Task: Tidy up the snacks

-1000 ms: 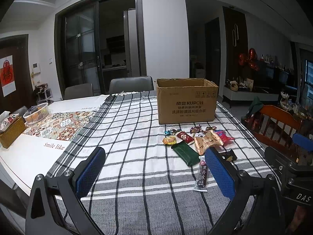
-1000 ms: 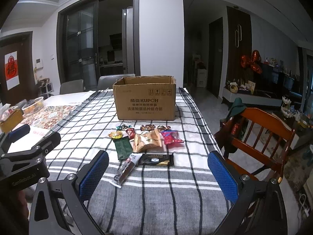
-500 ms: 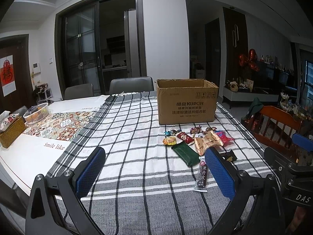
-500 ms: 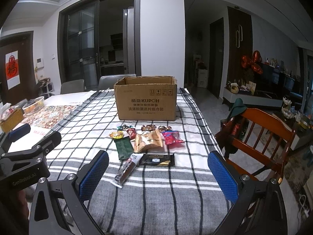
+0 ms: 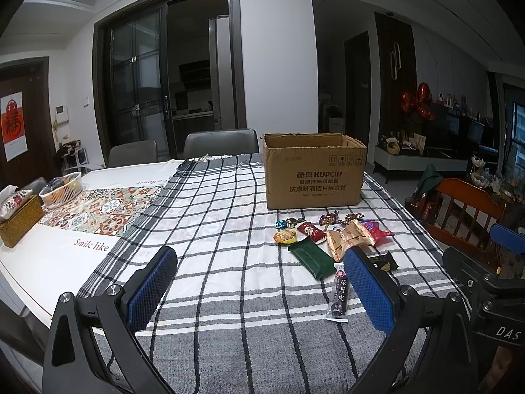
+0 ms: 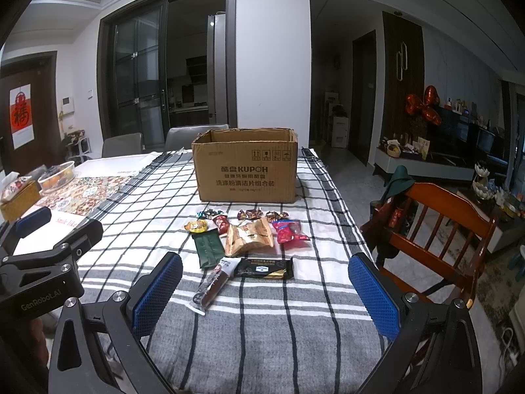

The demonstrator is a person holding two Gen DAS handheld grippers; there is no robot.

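Nothing looks put away yet: all the snacks lie in a little bunch on the bench (image 6: 249, 328), just in front of the box (image 6: 244, 174), and none can be seen inside it, though the inside of the box is mostly hidden from both views. The left tool (image 5: 259, 289) is spread wide and holds nothing, and the right tool (image 6: 265, 292) is spread wide and holds nothing too; both hang over the near part of the bench, short of the snacks. So the whole job looks still to do, and each snack likely has to be picked up and dropped in the box. The box is brown card, open at the top, with stiff flat sides and print on the front. The bench wears a soft cloth with black, grey and white checks. The snacks are small and light, in thin shiny wrap that may slip or crinkle when pinched. The green pack (image 6: 206, 249) is flat and dull. The tan bag (image 6: 249, 234) is puffy and creased. The red pack (image 6: 288, 229) is bright and wrinkled. The black bar (image 6: 264, 267) is long and flat with a gold corner. The dark stick (image 6: 213, 284) is long and thin and lies nearest the tools. Tiny twisted candies (image 6: 251, 213) sit in a row closest to the box. The tool pads (image 6: 157, 292) are blue and bumpy, good for gripping
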